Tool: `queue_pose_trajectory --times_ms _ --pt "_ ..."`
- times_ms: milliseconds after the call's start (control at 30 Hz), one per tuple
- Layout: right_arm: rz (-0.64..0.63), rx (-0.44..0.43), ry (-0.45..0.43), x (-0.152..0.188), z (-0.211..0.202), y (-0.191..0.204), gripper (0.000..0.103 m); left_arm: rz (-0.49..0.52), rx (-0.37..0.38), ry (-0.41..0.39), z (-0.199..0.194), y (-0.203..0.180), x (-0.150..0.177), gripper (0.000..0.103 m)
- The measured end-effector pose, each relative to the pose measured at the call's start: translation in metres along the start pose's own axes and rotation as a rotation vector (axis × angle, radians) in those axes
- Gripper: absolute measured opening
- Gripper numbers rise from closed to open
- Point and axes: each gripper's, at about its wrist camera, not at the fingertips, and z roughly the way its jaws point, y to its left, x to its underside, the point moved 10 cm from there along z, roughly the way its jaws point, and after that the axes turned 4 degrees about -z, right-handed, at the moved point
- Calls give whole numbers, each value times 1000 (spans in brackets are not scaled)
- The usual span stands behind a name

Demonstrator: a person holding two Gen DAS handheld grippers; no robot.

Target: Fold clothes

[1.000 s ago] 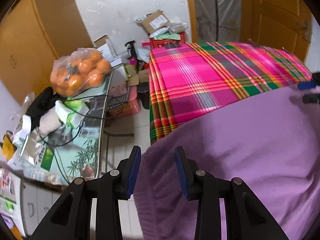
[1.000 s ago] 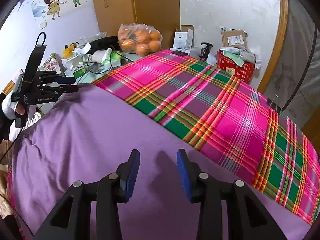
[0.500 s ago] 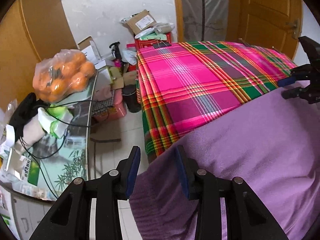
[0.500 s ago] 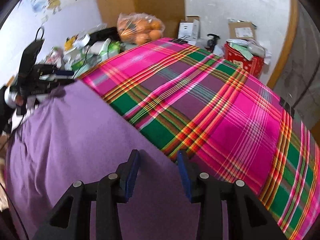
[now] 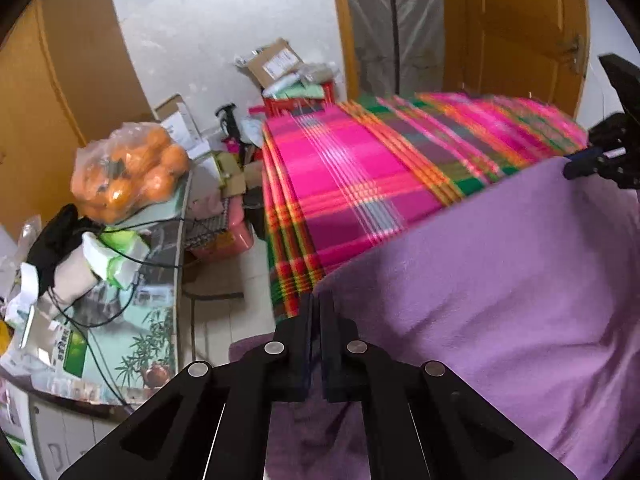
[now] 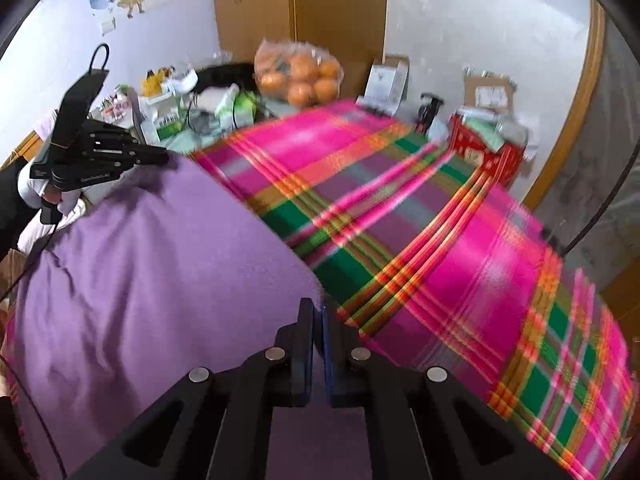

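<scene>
A purple garment point(image 5: 500, 280) lies spread over a bed covered by a pink, green and orange plaid sheet point(image 5: 360, 168). My left gripper point(image 5: 319, 304) is shut on the garment's far left corner at the bed's edge. My right gripper point(image 6: 317, 312) is shut on the garment's point(image 6: 160, 272) far right corner. Each gripper shows in the other's view: the right one point(image 5: 576, 168) at the right edge, the left one point(image 6: 160, 159) at the left, both pinching purple cloth.
A glass-topped side table point(image 5: 156, 280) left of the bed holds a bag of oranges point(image 5: 128, 172), cables and packets. Cardboard boxes and a red crate point(image 5: 296, 96) stand at the bed's far end. A wooden door point(image 5: 516, 24) is behind the bed.
Both grippers were open over the purple garment and have closed on its far corners. The views have shifted and the garment's edge is drawn back toward me.
</scene>
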Motion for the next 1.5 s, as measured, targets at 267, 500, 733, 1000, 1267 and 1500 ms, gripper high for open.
queue_pose_trajectory --times_ms 267,500,733,1000,1267,1500 --pt "-19 11 -125 8 -91 55 4 -43 16 -162 -98 -11 3 3" --pt "-29 -54 -151 56 -142 136 4 -105 36 -239 -168 -30 59 3" --pt "11 -159 -98 119 -141 210 4 -214 45 -200 -177 -38 136 3" --pt "92 -192 5 173 -96 230 5 -381 72 -122 -159 -40 199 5" --pt "19 -135 -12 174 -102 233 26 -610 96 -107 -175 -30 232 23" --pt "-104 -73 -25 162 -98 243 27 -810 193 -168 -171 -17 207 44"
